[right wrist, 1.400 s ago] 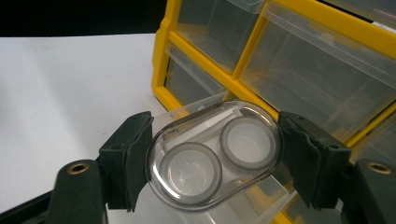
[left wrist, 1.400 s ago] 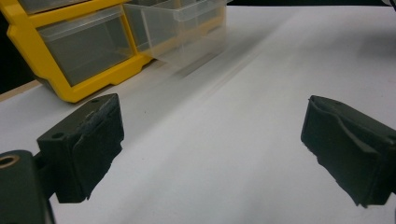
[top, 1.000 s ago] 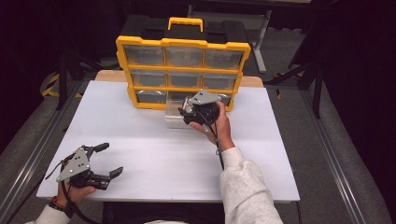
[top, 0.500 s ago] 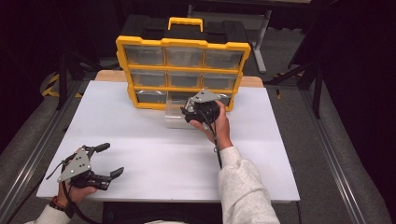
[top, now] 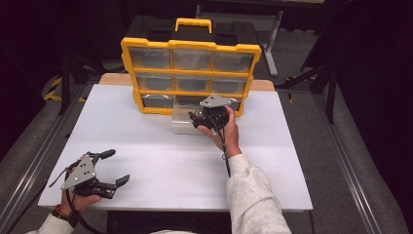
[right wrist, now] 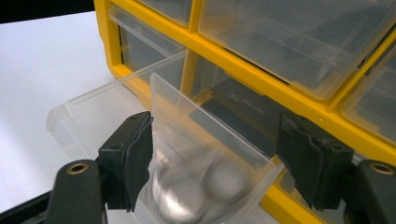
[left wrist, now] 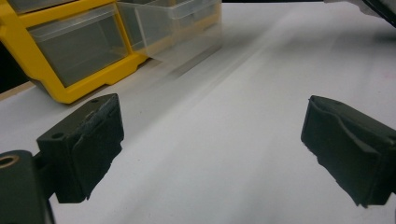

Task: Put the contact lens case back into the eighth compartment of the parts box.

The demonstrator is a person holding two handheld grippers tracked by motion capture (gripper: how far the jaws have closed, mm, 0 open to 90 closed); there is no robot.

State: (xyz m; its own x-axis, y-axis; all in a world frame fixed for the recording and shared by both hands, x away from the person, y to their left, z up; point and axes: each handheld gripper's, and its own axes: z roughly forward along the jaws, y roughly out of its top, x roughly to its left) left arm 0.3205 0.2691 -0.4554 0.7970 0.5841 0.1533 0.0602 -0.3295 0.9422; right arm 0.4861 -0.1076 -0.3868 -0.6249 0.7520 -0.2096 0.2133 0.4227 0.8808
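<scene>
A yellow organizer [top: 190, 78] with clear drawers stands upright at the back of the white table [top: 160, 161]. One clear drawer [top: 181, 121] from its bottom row is out and rests on the table in front of it. My right gripper [top: 199, 119] hovers at that drawer's right end, open, with the jaws on either side of a drawer wall [right wrist: 201, 126]. Blurred round pale things [right wrist: 196, 186] lie inside the drawer. The empty slot [right wrist: 243, 107] shows dark behind. My left gripper [top: 114, 168] is open above the table's front left, holding nothing.
In the left gripper view the organizer's corner [left wrist: 70, 51] and the pulled-out drawer [left wrist: 182, 23] lie far ahead across bare white tabletop. Dark floor and metal stands [top: 321, 78] surround the table.
</scene>
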